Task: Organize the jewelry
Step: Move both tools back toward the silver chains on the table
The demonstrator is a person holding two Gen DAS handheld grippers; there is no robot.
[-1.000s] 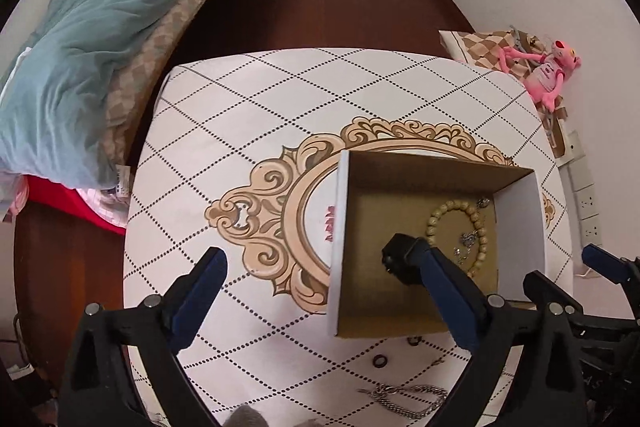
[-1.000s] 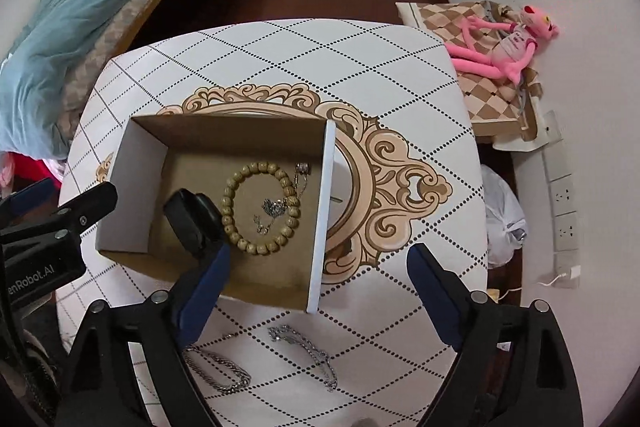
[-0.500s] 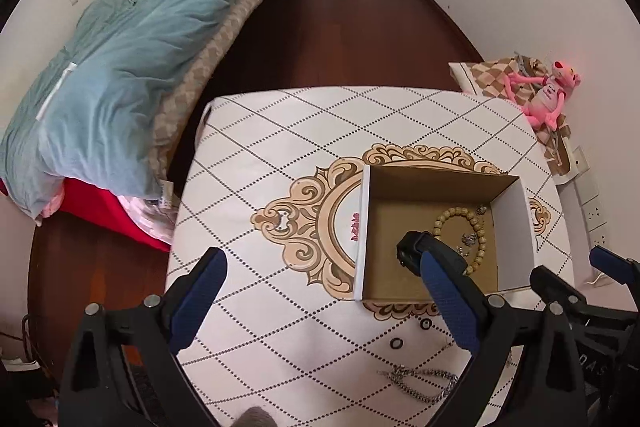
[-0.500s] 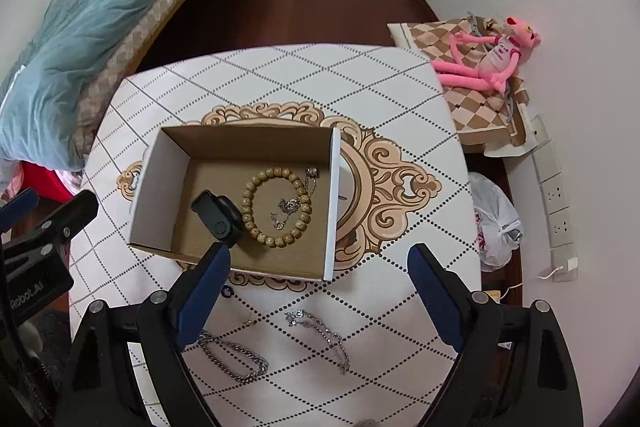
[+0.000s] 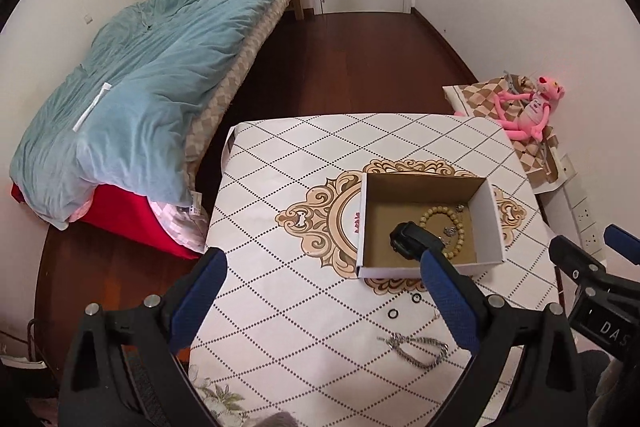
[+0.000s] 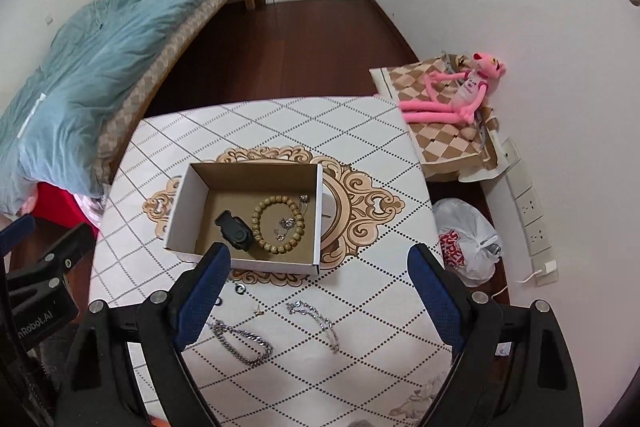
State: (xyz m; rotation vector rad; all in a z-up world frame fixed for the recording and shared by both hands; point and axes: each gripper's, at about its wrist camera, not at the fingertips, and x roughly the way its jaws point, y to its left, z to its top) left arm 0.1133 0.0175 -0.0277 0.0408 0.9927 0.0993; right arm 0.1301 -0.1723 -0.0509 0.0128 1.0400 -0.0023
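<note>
We were in a small bedroom with a dark wood floor, a bed [image 5: 152,75] under a blue quilt along one wall, and a bench [image 6: 280,131] covered in a diamond-patterned cloth in front of us.

Our right hand-held gripper [image 6: 316,295] hung above the near edge of the bench with its blue jaws spread wide and nothing between them. Our left hand-held gripper [image 5: 320,297] was likewise released and empty, high over the cloth. Both pointed steeply down at the work, a stance that, as we judged it, gave a full look at what was sorted and what was not.

Just beyond the jaws lay the loose pieces: a heavy silver chain [image 6: 240,341], a finer chain [image 6: 316,319] beside it, a tiny earring [image 6: 258,311] between them, and small dark rings [image 6: 240,287] near the box front. Past these stood the open cardboard box [image 6: 180,215], which already held a wooden bead bracelet [image 6: 278,225], a small silver piece inside its loop, and a black clip-like object [image 6: 234,235].

We took the box to be the collecting place, so the task looked partly done, with the chains and rings on the cloth left to gather.
</note>
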